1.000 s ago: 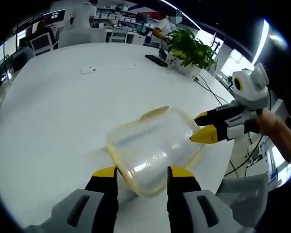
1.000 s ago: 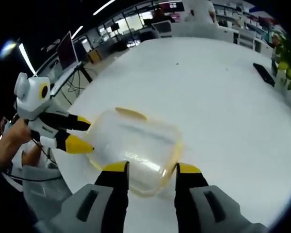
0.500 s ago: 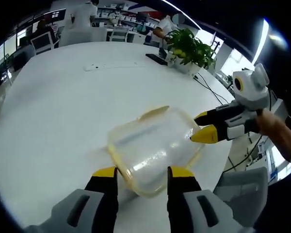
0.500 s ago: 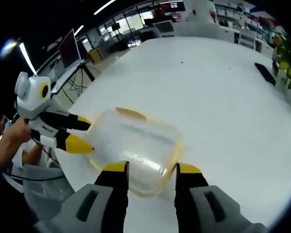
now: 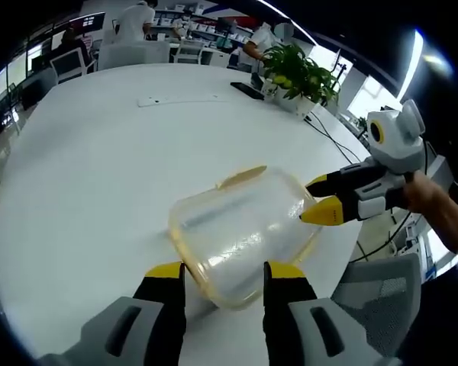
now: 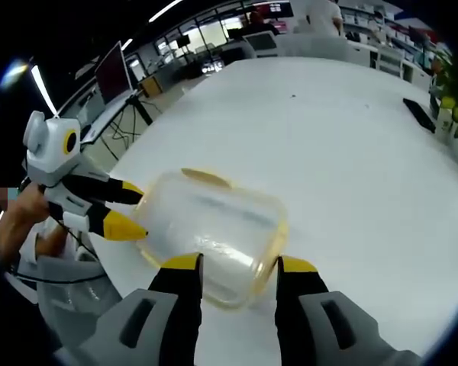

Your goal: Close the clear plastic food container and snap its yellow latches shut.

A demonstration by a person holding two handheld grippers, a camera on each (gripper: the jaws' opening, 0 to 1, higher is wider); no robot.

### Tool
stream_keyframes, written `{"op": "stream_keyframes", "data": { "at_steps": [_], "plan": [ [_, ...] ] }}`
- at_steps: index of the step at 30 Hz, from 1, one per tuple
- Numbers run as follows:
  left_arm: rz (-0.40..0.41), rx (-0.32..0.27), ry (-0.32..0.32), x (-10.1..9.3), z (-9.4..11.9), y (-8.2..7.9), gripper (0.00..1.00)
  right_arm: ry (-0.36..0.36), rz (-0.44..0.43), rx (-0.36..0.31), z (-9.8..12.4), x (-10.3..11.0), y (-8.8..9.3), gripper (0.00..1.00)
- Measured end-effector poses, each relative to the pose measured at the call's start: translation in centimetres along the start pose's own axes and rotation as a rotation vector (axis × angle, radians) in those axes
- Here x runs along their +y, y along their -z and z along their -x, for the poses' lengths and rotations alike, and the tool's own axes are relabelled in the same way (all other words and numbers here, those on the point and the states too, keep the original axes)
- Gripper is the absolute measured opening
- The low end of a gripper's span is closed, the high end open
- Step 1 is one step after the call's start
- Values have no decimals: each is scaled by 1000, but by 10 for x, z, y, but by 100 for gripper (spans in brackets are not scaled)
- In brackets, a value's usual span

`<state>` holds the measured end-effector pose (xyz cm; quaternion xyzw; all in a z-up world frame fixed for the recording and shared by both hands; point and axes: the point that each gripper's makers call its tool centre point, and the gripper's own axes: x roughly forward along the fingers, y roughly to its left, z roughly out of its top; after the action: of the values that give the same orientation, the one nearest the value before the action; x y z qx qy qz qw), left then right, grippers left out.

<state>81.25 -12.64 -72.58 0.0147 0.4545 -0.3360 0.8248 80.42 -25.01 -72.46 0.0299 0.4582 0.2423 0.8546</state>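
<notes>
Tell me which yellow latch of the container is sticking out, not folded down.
The far latch, on the side of the clear container away from the left gripper, toward the plant. It juts outward as a flat yellow tab.

Left tool (image 5: 224,271): two black jaws with yellow tips on grey moulded housings, each housing bearing a dark recessed slot. Right tool (image 6: 237,265): identical construction. Seen side-on from the opposite view, each tool has a white body with black-and-yellow jaws, gripped by a bare hand (image 5: 431,200).
</notes>
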Motion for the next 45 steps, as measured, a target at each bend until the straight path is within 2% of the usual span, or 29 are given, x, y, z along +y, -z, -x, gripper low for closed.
{"op": "stream_keyframes", "data": {
  "at_steps": [34, 45],
  "plan": [
    [18, 5, -6, 5, 28, 36, 33, -7, 7, 22, 0, 37, 20, 35],
    [30, -6, -2, 6, 29, 36, 34, -26, -17, 37, 0, 35, 19, 36]
  ]
}}
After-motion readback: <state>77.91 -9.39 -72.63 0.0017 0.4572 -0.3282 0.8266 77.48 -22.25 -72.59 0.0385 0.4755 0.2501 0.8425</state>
